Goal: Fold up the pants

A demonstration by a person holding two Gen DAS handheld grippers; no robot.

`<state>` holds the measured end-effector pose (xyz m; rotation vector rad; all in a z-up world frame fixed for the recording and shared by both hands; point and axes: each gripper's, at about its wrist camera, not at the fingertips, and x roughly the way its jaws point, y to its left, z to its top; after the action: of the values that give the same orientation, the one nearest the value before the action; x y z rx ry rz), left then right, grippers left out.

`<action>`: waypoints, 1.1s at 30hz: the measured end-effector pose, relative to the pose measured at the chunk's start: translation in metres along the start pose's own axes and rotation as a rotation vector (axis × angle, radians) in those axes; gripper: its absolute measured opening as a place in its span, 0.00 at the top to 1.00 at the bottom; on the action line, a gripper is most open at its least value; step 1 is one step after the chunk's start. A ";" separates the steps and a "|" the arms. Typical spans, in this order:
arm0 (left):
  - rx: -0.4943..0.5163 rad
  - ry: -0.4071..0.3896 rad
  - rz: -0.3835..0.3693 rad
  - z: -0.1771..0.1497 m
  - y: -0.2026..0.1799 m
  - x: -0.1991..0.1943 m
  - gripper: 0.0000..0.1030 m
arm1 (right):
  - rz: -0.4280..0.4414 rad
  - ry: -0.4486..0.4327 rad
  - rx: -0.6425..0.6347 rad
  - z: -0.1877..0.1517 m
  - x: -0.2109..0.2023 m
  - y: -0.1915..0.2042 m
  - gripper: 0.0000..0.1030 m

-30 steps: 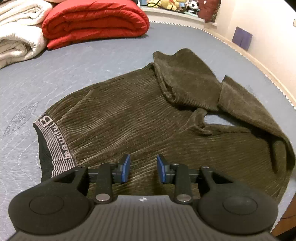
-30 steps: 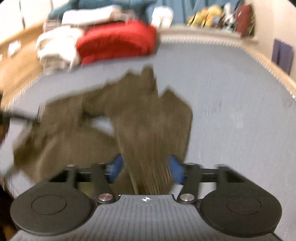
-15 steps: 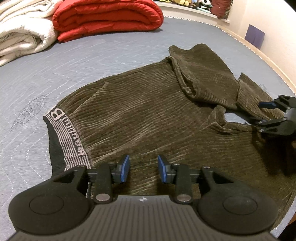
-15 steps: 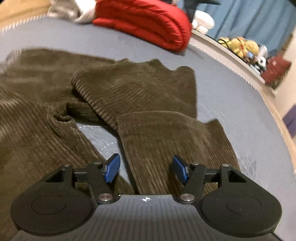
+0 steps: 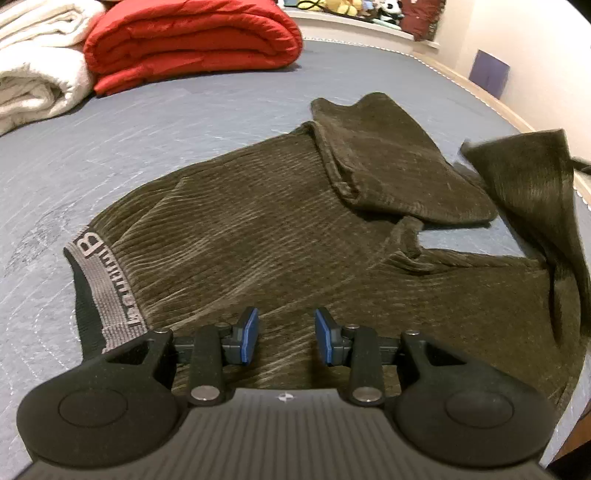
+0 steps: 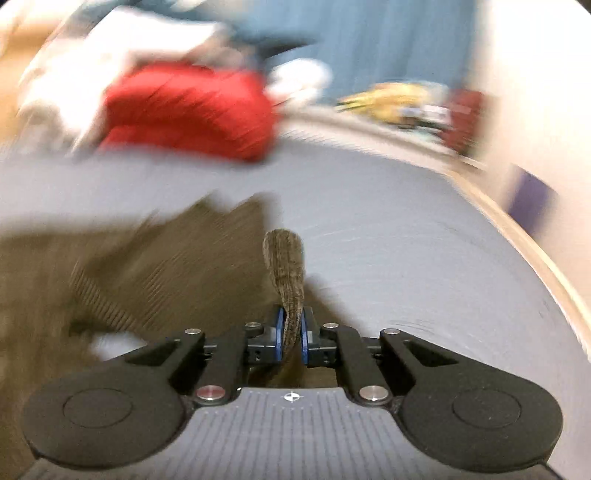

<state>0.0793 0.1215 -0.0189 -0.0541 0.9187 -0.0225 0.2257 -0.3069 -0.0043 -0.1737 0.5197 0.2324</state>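
Dark olive corduroy pants (image 5: 266, 229) lie rumpled on a grey mattress (image 5: 184, 110), with the grey lettered waistband (image 5: 107, 291) at the left. My left gripper (image 5: 284, 336) is open and empty, hovering low over the seat of the pants. One leg is folded back at the far middle (image 5: 388, 162). The other leg's end (image 5: 532, 184) is lifted off the bed at the right. In the blurred right wrist view my right gripper (image 6: 291, 334) is shut on a pinched fold of that pant leg (image 6: 286, 269).
A folded red quilt (image 5: 192, 40) and white blankets (image 5: 33, 74) lie at the far left of the mattress. Stuffed toys (image 5: 354, 7) line the far ledge. A wall with a purple patch (image 5: 487, 72) runs along the right edge of the bed.
My right gripper has shut on the near pant leg and lifted it up off the mattress. My left gripper has stayed open over the pants and barely moved.
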 end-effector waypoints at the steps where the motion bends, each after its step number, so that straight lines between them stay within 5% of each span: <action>1: 0.005 -0.001 -0.004 0.000 -0.002 0.000 0.64 | -0.046 -0.042 0.111 -0.001 -0.021 -0.034 0.97; 5: 0.017 -0.005 -0.029 -0.001 -0.010 -0.004 0.64 | -0.298 -0.134 0.514 -0.045 -0.096 -0.153 0.97; 7: 0.028 -0.008 -0.038 -0.002 -0.016 -0.006 0.64 | -0.406 -0.047 0.679 -0.085 -0.114 -0.201 0.97; 9: 0.039 -0.011 -0.043 -0.001 -0.023 -0.007 0.64 | -0.422 0.052 0.743 -0.119 -0.113 -0.226 0.97; 14: 0.047 -0.010 -0.034 -0.001 -0.035 -0.005 0.62 | -0.107 0.089 0.790 -0.135 -0.086 -0.227 0.92; 18: 0.054 0.001 -0.009 -0.004 -0.036 0.001 0.58 | 0.131 0.070 0.796 -0.112 -0.049 -0.204 0.56; 20: 0.056 0.011 0.004 -0.006 -0.032 0.006 0.58 | 0.188 0.096 0.803 -0.103 -0.028 -0.188 0.50; 26: 0.049 0.031 0.035 -0.008 -0.016 0.014 0.58 | 0.298 0.218 0.919 -0.102 0.031 -0.154 0.47; 30: 0.029 0.033 0.039 -0.006 -0.009 0.015 0.58 | 0.297 0.232 0.997 -0.098 0.060 -0.150 0.47; 32: 0.028 0.031 0.036 -0.005 -0.009 0.014 0.58 | 0.270 0.242 1.001 -0.098 0.068 -0.148 0.63; 33: 0.029 0.029 0.031 -0.004 -0.009 0.014 0.58 | 0.255 0.246 0.993 -0.097 0.069 -0.148 0.78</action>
<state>0.0844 0.1118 -0.0322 -0.0124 0.9480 -0.0077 0.2775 -0.4586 -0.1071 0.8443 0.8469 0.1783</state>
